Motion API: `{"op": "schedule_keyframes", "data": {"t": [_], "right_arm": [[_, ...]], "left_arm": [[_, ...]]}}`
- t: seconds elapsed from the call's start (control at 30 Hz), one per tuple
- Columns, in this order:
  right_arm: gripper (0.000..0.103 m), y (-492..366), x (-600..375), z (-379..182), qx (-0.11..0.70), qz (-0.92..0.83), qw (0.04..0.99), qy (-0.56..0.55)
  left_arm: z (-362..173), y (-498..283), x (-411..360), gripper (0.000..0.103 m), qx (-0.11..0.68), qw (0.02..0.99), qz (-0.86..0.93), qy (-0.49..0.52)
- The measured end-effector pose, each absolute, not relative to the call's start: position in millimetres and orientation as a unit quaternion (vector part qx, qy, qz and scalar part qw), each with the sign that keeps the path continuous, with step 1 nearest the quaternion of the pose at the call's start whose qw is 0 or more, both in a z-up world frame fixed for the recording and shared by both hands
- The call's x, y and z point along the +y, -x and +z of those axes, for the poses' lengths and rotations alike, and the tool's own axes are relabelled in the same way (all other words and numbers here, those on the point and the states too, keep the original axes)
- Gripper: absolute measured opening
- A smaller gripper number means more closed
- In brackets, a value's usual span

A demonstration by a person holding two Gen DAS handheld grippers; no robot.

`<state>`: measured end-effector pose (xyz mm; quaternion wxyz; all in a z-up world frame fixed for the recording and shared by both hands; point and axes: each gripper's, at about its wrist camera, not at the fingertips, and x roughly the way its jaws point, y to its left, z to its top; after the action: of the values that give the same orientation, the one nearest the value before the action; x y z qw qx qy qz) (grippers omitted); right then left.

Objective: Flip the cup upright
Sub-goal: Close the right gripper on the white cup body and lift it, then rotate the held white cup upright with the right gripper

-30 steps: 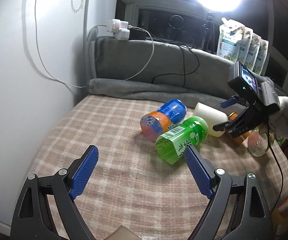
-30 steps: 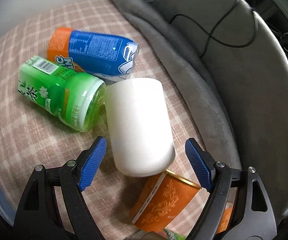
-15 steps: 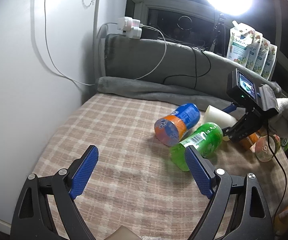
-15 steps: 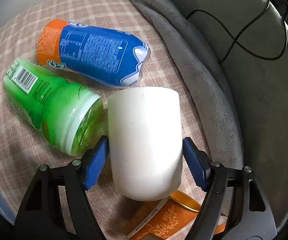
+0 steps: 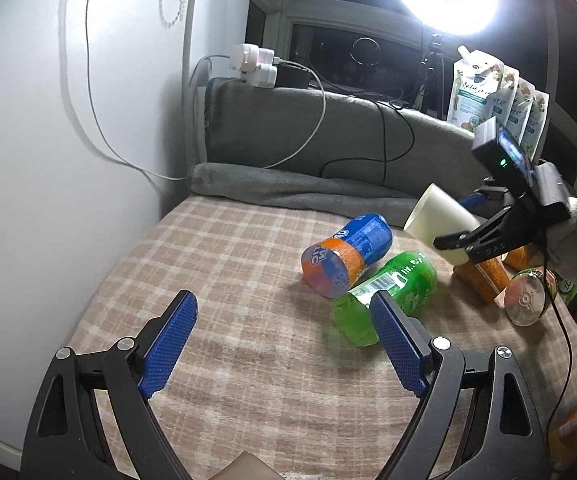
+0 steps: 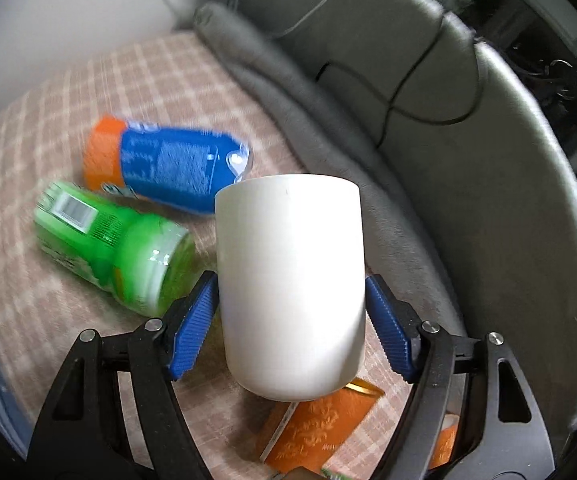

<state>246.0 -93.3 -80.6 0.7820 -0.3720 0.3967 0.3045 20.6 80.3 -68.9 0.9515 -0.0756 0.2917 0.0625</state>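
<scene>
white cup clamped at mid-body between the blue pads of the right gripper, lifted off the checked cloth and tilted, mouth aimed up and away. just below: green bottle, blue-orange can and orange carton, all lying flat. left gripper hovering low over the cloth, jaws spread wide, holding nothing.

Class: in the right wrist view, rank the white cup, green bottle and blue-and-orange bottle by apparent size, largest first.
1. White cup, though it is nearest the camera.
2-3. Green bottle and blue-and-orange bottle look alike; unranked.
</scene>
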Motion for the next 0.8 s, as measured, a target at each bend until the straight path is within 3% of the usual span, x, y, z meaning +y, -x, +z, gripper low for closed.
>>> {"op": "schedule_keyframes", "data": {"t": [0.4,0.8], "right_arm": [[0.077,-173,-160,-38,0.421,0.299,0.840,0.167],[0.077,-136,-226,-109,0.552,0.293,0.766,-0.150]], "left_arm": [[-64,-15,58,0.088,0.302,0.950,0.013,0.081],[-69,-18,29,0.088,0.336,0.935,-0.057,0.099]]}}
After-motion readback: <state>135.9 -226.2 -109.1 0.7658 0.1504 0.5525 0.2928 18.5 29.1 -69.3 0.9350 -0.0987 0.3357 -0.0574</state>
